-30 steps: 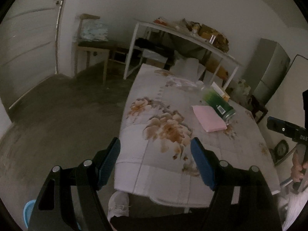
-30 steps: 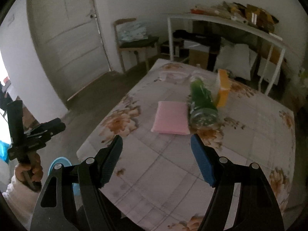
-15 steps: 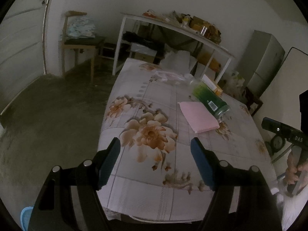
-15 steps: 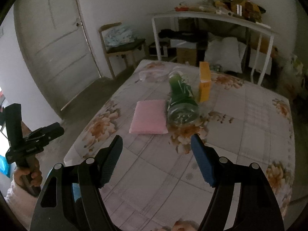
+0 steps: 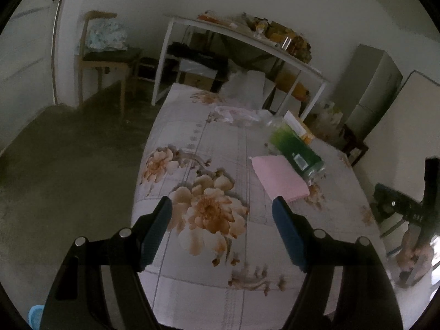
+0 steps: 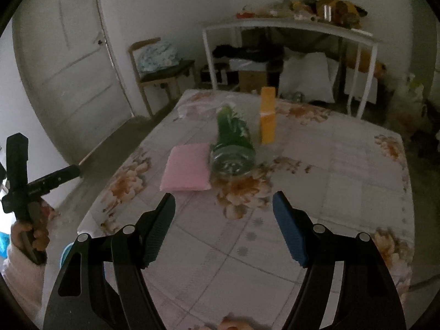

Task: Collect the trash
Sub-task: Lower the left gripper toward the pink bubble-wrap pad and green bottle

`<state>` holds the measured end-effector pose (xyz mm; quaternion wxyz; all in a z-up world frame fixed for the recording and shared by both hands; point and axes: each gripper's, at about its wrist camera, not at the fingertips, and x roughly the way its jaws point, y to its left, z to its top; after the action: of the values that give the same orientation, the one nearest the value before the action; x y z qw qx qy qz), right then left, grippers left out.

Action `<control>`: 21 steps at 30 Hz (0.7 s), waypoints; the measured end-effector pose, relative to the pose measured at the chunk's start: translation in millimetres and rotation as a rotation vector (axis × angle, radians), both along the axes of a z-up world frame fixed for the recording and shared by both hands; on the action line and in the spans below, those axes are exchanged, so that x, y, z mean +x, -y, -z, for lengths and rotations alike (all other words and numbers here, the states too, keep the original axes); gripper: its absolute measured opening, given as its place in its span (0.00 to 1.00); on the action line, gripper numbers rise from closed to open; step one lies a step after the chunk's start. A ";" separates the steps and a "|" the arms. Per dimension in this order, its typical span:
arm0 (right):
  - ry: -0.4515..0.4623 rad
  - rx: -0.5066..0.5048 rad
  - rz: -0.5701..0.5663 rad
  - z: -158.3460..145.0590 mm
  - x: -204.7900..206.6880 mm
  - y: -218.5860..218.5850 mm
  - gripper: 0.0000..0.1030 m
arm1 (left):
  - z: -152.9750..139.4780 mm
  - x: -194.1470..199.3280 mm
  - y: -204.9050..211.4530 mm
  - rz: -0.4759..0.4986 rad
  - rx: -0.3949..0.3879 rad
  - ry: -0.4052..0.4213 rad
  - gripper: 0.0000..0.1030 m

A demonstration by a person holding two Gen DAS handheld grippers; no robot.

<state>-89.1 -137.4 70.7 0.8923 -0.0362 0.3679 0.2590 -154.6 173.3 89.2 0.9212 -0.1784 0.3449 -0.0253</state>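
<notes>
A green plastic bottle lies on its side on the flowered tablecloth, its base toward me. A pink flat pack lies against its left side, and an orange carton stands behind it on the right. A crumpled clear plastic bag lies at the far end. In the left wrist view the same bottle, pink pack, carton and bag sit to the right of centre. My left gripper is open over the cloth's near edge. My right gripper is open, short of the bottle and pack.
A white metal shelf loaded with clutter stands behind the table, with boxes and a white bag under it. A wooden chair stands by the door. A grey cabinet is at the right wall. A blue bin sits on the floor.
Both grippers have moved forward over the table and turned a little; bottle, pink pack and carton now look closer and more central in the right view. Both stay open and nothing was picked up.
</notes>
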 end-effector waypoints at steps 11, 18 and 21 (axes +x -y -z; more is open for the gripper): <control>-0.042 0.007 0.017 13.7 37.8 10.7 0.68 | 14.4 74.2 54.7 0.198 -0.052 -0.098 0.71; -0.052 0.028 0.007 6.4 76.3 -7.8 0.69 | 46.4 133.5 129.6 0.272 0.116 -0.183 0.86; -0.058 0.021 0.012 2.5 96.6 -12.9 0.71 | 53.3 151.5 143.4 0.287 0.107 -0.213 0.92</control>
<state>7.5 -124.5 68.2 0.8832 -0.0172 0.3911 0.2581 -3.1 29.9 35.9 0.8746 -0.0796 0.4632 -0.1189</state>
